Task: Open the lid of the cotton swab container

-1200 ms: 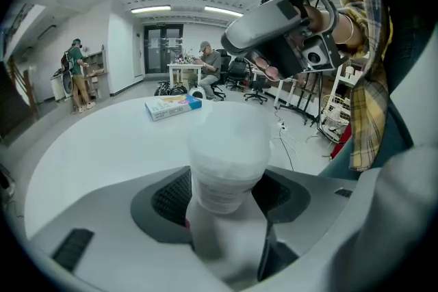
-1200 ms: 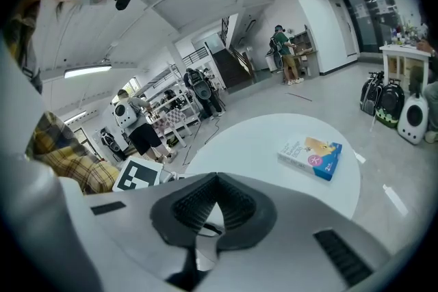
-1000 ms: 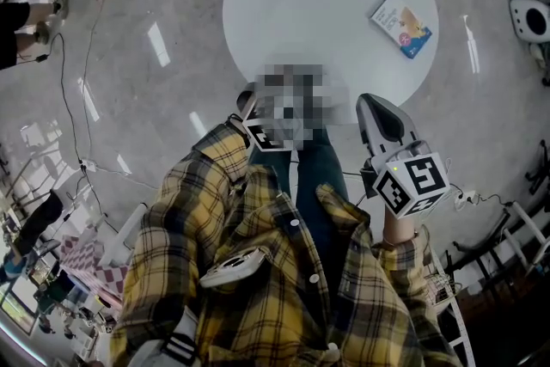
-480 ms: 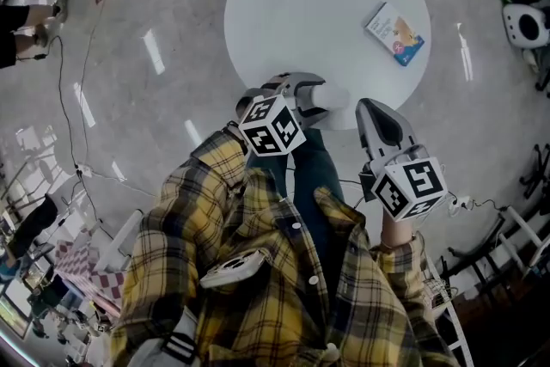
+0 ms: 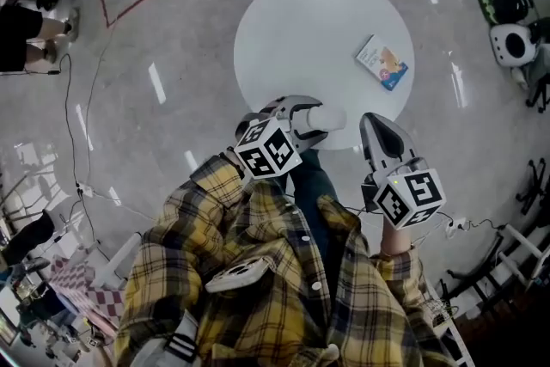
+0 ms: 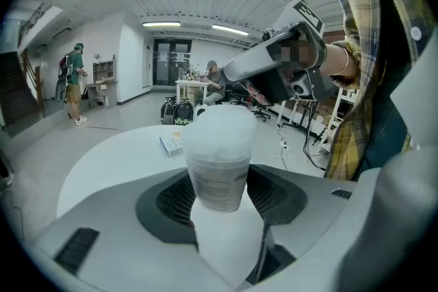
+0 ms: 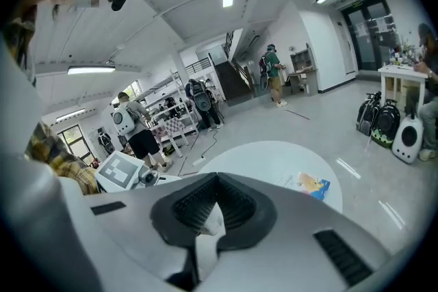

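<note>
The cotton swab container (image 5: 325, 117) is a clear round tub with a whitish lid, and it is held over the near edge of the round white table (image 5: 301, 30). My left gripper (image 5: 302, 118) is shut on it. In the left gripper view the container (image 6: 217, 161) stands upright between the two jaws, lid (image 6: 219, 130) on top, label facing the camera. My right gripper (image 5: 378, 131) hangs just to its right, off the table, and is shut with nothing in it (image 7: 204, 226). It also shows high in the left gripper view as the right gripper (image 6: 274, 58).
A small printed pack (image 5: 382, 63) lies on the table's far right part. Cables (image 5: 77, 125) run over the grey floor at left. Bags and equipment (image 5: 507, 21) stand at right. People (image 7: 137, 126) and tables are farther off in the room.
The table and the pack have slid lower and leftward in the head view. My left gripper still holds the container at the table's near edge. The right gripper has barely moved.
</note>
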The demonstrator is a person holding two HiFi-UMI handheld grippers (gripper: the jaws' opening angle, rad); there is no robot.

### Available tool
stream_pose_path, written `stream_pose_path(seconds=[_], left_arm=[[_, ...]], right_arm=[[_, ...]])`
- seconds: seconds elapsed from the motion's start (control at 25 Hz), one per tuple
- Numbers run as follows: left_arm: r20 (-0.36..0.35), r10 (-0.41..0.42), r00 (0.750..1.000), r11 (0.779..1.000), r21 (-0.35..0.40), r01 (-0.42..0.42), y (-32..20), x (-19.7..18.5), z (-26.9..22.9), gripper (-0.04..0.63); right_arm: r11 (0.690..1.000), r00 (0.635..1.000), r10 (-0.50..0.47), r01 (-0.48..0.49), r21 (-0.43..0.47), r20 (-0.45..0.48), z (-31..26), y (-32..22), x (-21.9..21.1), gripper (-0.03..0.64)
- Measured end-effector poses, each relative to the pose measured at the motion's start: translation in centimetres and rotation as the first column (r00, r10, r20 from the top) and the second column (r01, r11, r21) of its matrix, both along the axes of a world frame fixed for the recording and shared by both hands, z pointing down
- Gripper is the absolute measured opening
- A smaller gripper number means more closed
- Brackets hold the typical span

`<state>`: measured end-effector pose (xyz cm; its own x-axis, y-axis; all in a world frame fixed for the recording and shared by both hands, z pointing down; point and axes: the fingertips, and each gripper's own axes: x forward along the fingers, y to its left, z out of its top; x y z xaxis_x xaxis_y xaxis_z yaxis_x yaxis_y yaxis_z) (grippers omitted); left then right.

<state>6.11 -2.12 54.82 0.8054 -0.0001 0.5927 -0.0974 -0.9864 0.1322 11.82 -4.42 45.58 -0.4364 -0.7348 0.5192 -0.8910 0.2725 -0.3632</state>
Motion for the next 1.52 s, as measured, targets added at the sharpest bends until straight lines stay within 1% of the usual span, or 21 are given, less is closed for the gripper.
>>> stream_pose_path(seconds=[0.24, 0.4, 0.52, 0.64, 0.84, 1.04, 1.2, 1.28, 1.52], left_arm=[[-0.001, 0.019, 1.0, 0.999, 0.047, -0.019, 0.1, 0.2, -4.9, 0.244], [-0.014, 0.025, 1.0, 0.997, 0.072, -0.024, 0.4, 0.3, -8.6, 0.244], [-0.028, 0.027, 0.999, 0.997, 0.074, -0.025, 0.8, 0.6, -11.2, 0.242], [-0.044, 0.022, 0.999, 0.997, 0.07, -0.019, 1.4, 0.7, -13.7, 0.242], [-0.05, 0.038, 0.998, 0.997, 0.073, -0.034, 2.6, 0.3, -17.3, 0.242], [-0.043, 0.029, 0.999, 0.997, 0.078, -0.026, 3.4, 0.5, -19.5, 0.242], [-0.077, 0.029, 0.997, 0.997, 0.067, -0.024, 4.5, 0.6, -20.9, 0.242], [-0.083, 0.027, 0.996, 0.998, 0.067, -0.022, 5.0, 0.5, -21.3, 0.242], [-0.062, 0.028, 0.998, 0.997, 0.077, -0.024, 5.4, 0.3, -21.6, 0.242]], right_arm=[[0.999, 1.0, 0.011, -0.011, 0.052, -0.002, -3.0, -0.4, 0.8, 0.017], [0.996, 1.0, -0.003, 0.003, 0.091, 0.0, -5.4, -0.5, 0.7, 0.017], [0.993, 1.0, -0.015, 0.013, 0.119, 0.01, -7.2, -0.5, 0.9, 0.017], [0.989, 0.999, -0.007, 0.002, 0.145, 0.032, -8.9, -0.4, 1.4, 0.017], [0.98, 0.998, -0.031, 0.02, 0.2, 0.049, -11.5, -0.3, 1.2, 0.017], [0.972, 0.996, -0.067, 0.052, 0.23, 0.057, -13.0, 0.5, 1.1, 0.017], [0.968, 0.994, -0.098, 0.083, 0.238, 0.055, -13.7, 1.4, 0.7, 0.017], [0.965, 0.992, -0.113, 0.097, 0.244, 0.051, -13.7, 1.9, 0.4, 0.017], [0.964, 0.989, -0.135, 0.117, 0.238, 0.064, -13.9, 2.3, 0.1, 0.017]])
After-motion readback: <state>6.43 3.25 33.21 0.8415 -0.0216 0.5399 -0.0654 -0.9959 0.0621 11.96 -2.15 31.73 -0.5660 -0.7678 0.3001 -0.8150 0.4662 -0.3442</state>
